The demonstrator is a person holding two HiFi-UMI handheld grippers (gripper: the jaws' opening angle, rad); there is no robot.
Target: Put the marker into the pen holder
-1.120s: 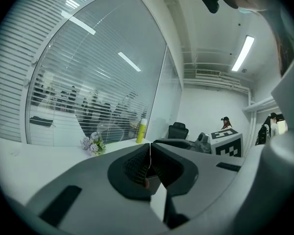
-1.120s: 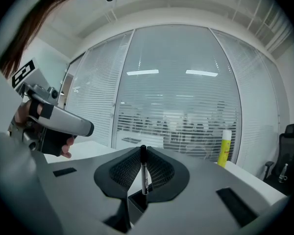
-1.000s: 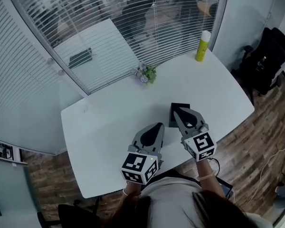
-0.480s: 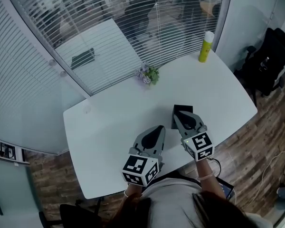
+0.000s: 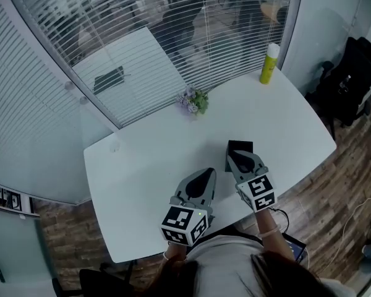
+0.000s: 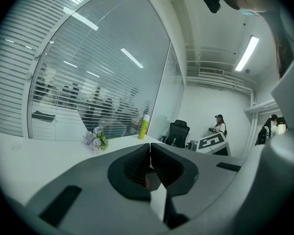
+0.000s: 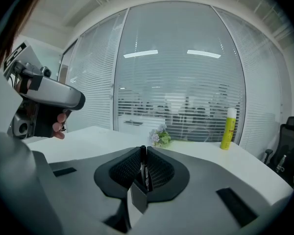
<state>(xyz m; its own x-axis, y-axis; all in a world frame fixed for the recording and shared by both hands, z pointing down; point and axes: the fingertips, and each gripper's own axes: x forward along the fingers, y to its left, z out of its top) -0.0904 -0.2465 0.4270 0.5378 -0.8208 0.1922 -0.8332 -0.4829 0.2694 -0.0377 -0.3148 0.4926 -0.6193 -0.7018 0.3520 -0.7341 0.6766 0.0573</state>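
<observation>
Clamped upright between the jaws of the right gripper: the marker, dark and slim, top end just proud of the jaw tips. Directly below the jaws, showing through the gap, one corner of the pen holder. Hard to tell whether the marker's lower end is already inside the holder or only just above it.

From the head view, right gripper poised over the near edge of the black square pen holder on the white tabletop. No sight of the marker from up there, hidden under the gripper body. Near side of the holder covered too.

Beside it, well clear of the holder, the left gripper. In its own view, left gripper jaws pressed together with only bare tabletop behind. Low in the gap a small reddish spot, too small to identify.

Farther back on the tabletop, a small bunch of flowers near the glass wall and a yellow bottle at the far corner, both well apart from the grippers. At the left edge of the right gripper view, fingers wrapped round the left gripper's handle, the rest of the hand cut off.
</observation>
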